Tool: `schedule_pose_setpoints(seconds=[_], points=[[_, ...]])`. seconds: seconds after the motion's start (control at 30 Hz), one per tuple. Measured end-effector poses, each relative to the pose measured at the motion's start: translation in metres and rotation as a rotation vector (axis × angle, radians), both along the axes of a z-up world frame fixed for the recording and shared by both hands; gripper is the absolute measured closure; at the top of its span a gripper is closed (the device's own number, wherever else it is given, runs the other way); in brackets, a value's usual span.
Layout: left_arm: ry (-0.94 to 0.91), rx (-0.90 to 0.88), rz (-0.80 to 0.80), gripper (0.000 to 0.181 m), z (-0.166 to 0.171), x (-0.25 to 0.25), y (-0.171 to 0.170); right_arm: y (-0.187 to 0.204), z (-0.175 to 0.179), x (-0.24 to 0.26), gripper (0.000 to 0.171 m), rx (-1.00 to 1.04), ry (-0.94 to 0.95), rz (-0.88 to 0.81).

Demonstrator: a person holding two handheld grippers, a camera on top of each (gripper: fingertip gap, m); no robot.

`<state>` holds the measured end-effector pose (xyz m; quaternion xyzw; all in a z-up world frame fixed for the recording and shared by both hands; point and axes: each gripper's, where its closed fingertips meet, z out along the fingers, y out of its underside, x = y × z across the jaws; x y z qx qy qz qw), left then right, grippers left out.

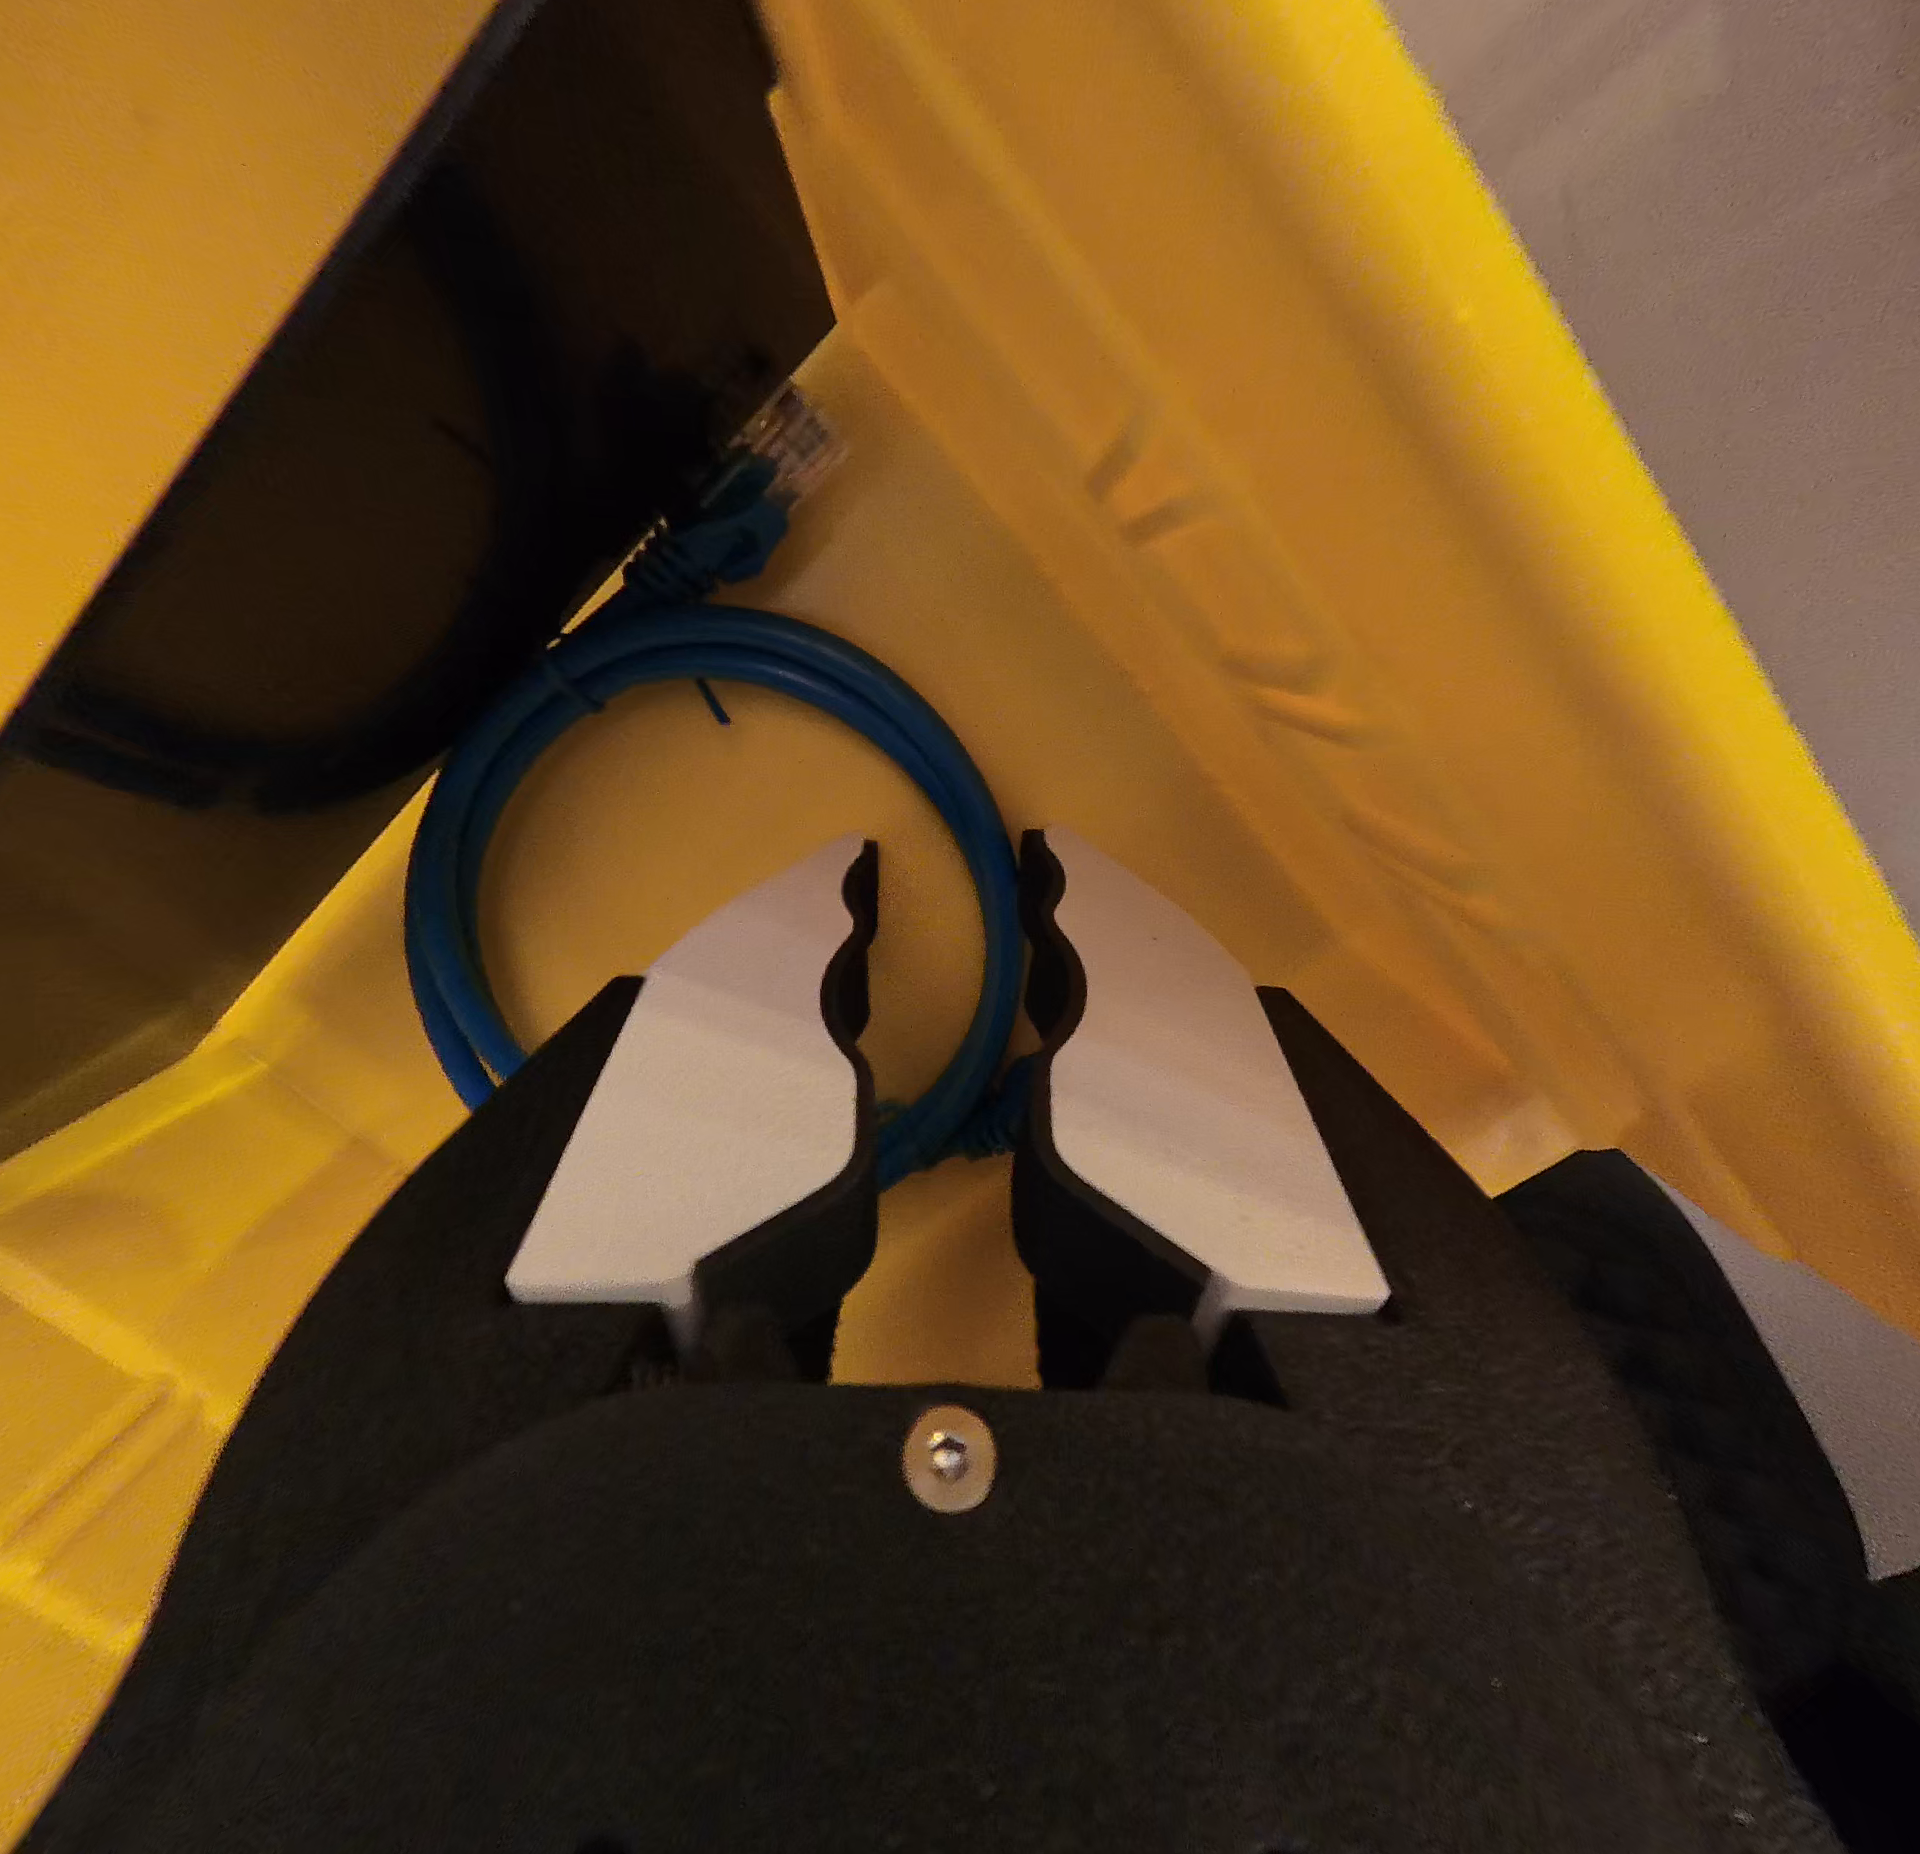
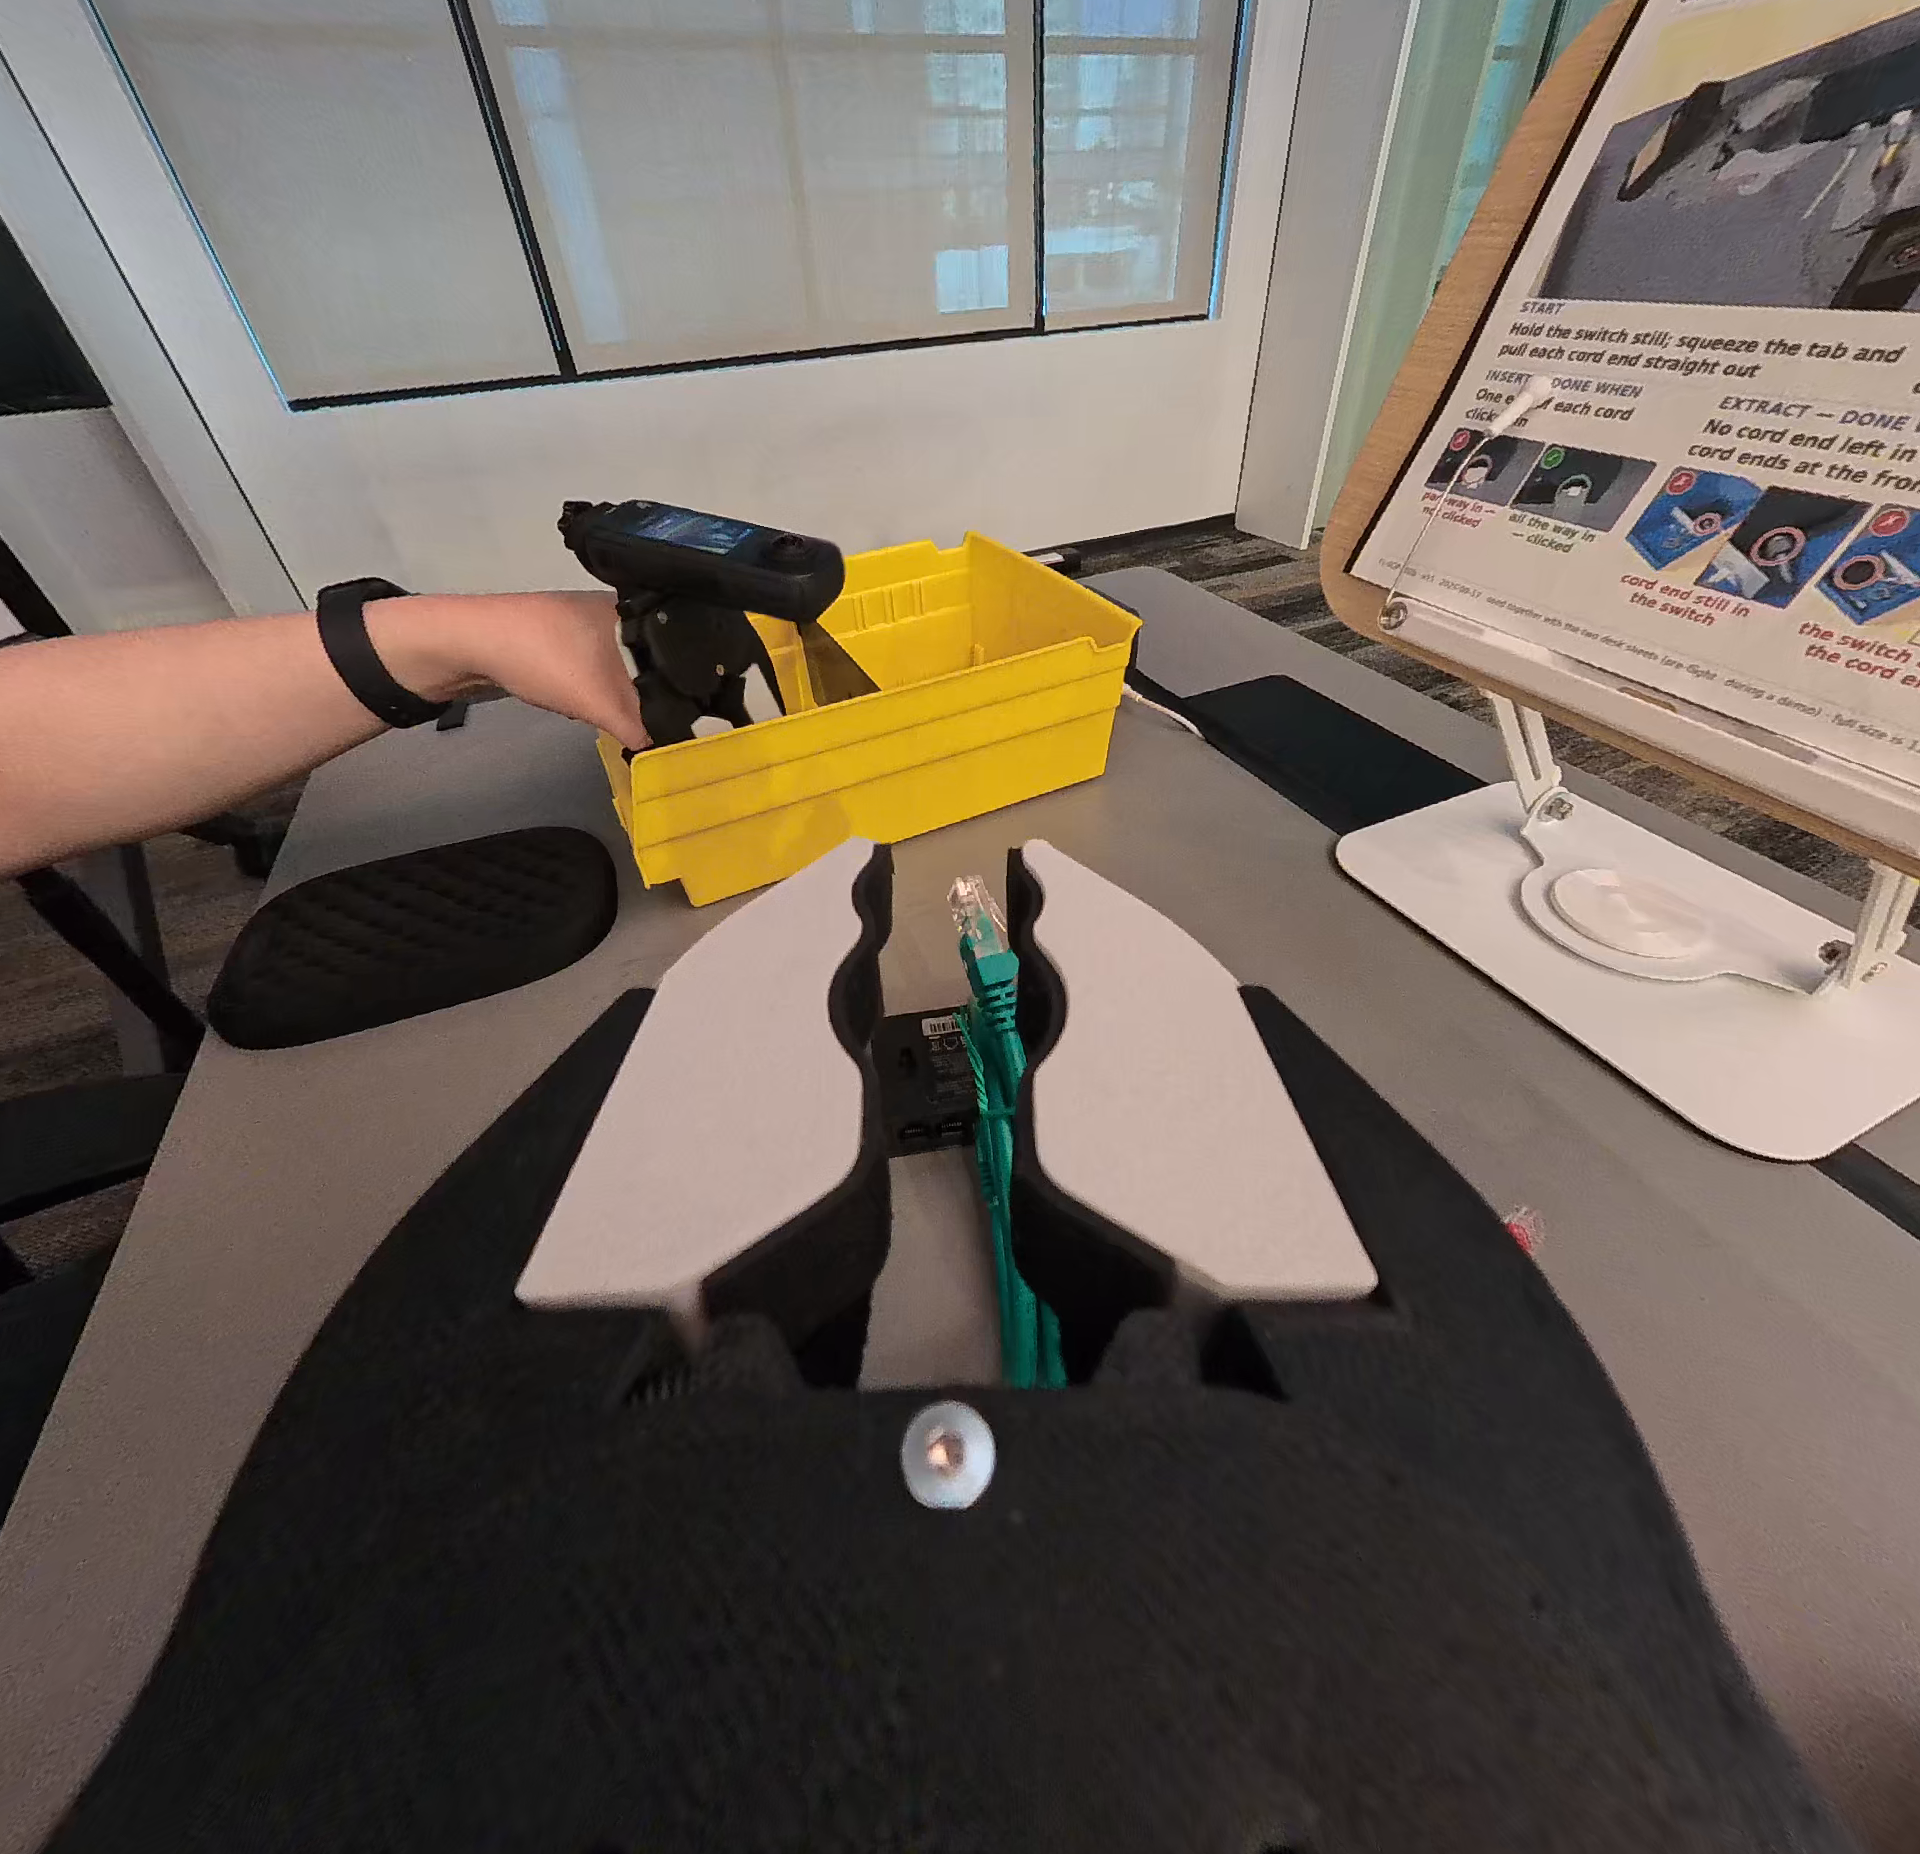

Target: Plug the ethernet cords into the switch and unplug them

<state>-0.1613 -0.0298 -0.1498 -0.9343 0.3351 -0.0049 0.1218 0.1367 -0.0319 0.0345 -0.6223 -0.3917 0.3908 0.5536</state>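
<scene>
Switch (image 2: 928,1085) positioned on grey table (image 2: 1299,973), seen between right gripper (image 2: 951,859) fingers; visible ports empty, no cord seen plugged in. Green cord (image 2: 995,1098) lodged along right finger, plug pointed forward; jaws parted, firm grip not confirmed. Blue cord (image 1: 717,869) coiled, tied, lying in yellow bin (image 2: 883,755). Left gripper (image 1: 948,848) reached down into bin, jaws parted around coil edge, not clamped.

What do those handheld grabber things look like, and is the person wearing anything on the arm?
Each gripper has a bulky matte black body, one silver screw, and two pale grey fingers with wavy black inner pads. The left gripper carries a black camera on top. The bare forearm wears a black wristband.
</scene>
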Motion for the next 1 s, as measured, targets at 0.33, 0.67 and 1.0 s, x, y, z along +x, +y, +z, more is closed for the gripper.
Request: schedule_pose_setpoints(seconds=[0.33, 0.67, 1.0], points=[[0.059, 0.061, 0.286, 0.141, 0.003, -0.015, 0.002, 0.002, -0.008, -0.002, 0.15, -0.016, -0.029, 0.0], [-0.026, 0.031, 0.409, 0.147, 0.0, -0.013, 0.001, 0.003, -0.016, -0.005, 0.15, -0.024, -0.07, -0.002], [-0.03, 0.026, 0.38, 0.15, 0.0, -0.011, 0.001, 0.006, -0.02, -0.004, 0.15, -0.023, -0.088, -0.019]])
